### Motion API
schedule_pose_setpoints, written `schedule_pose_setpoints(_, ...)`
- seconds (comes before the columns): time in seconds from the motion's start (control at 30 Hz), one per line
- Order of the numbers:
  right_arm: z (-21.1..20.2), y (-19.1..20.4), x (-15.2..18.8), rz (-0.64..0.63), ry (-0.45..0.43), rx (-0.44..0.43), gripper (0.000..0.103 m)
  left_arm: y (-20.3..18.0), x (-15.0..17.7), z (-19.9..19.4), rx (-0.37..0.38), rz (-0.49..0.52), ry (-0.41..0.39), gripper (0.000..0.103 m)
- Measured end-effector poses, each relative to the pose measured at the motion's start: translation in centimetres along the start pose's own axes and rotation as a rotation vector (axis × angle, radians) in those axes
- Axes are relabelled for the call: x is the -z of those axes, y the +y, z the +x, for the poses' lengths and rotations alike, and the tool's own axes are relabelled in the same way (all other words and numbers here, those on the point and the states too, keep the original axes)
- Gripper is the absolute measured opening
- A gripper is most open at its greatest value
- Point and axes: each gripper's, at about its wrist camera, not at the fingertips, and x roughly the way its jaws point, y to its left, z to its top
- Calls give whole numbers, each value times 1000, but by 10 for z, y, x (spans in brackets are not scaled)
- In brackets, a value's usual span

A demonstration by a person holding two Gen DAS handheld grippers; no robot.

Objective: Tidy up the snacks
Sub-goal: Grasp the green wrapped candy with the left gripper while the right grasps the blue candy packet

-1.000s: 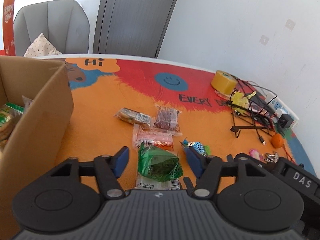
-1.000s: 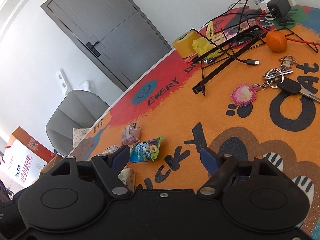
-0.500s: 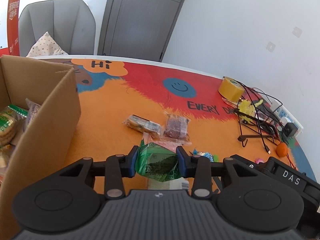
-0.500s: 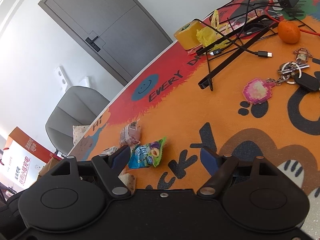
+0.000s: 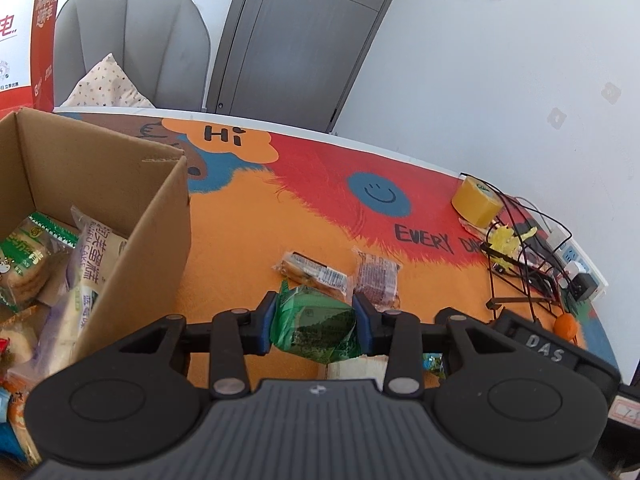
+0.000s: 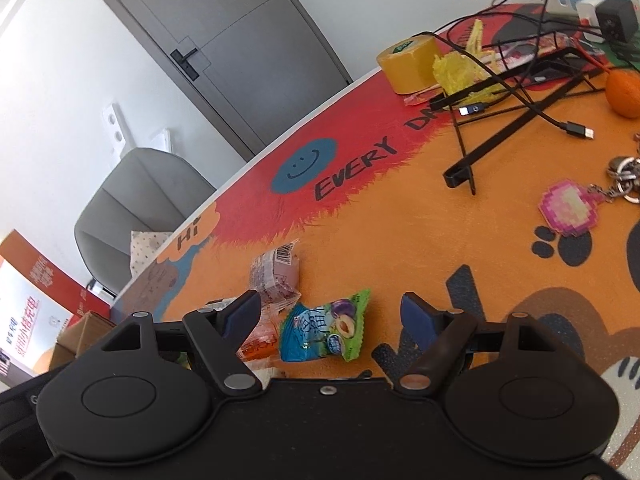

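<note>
Left claw (image 5: 314,322) clenched on green packet (image 5: 312,330), right of box (image 5: 132,236). Right claw (image 6: 331,312) released above blue packet (image 6: 322,332) on worktop (image 6: 400,232).

Both views bright, even daylight — colours of table mat (image 5: 248,240) saturated, no dim areas. Shadows soft and short under snack packets. Mild sheen on green packet (image 5: 314,330) wrap and white wall (image 5: 500,80) near washed out. Strong fisheye bending: door (image 6: 224,52) and table edge curve, dark corners at frame rim. Focus sharp throughout — no motion blur.
</note>
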Motion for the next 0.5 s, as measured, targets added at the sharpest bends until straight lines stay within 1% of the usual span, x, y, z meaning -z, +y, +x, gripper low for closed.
schedule_pose_setpoints(0.17, 11, 11, 4, -46, 15, 44, 77, 4, -2, 0, 11, -13, 2, 39)
schedule_pose_setpoints(0.23, 15, 14, 8, -76, 6, 64, 74, 6, -2, 1, 18, -20, 9, 39)
schedule_pose_setpoints(0.27, 16, 17, 10, -99, -1, 84, 68, 6, -2, 2, 21, -22, 14, 39)
schedule_pose_setpoints(0.3, 16, 20, 11, -119, -7, 106, 57, 6, -2, 2, 23, -24, 19, 39)
schedule_pose_setpoints(0.33, 16, 20, 12, -126, -4, 112, 51, 6, -2, 1, 28, -25, 23, 39)
schedule_pose_setpoints(0.37, 15, 19, 11, -116, 9, 97, 41, 6, -2, 0, 35, -26, 23, 39)
schedule_pose_setpoints(0.4, 13, 17, 11, -100, 16, 83, 35, 5, -3, -3, 41, -22, 19, 39)
schedule_pose_setpoints(0.5, 1, 14, 15, -103, -32, 95, 35, 3, -2, -10, 52, -7, -1, 39)
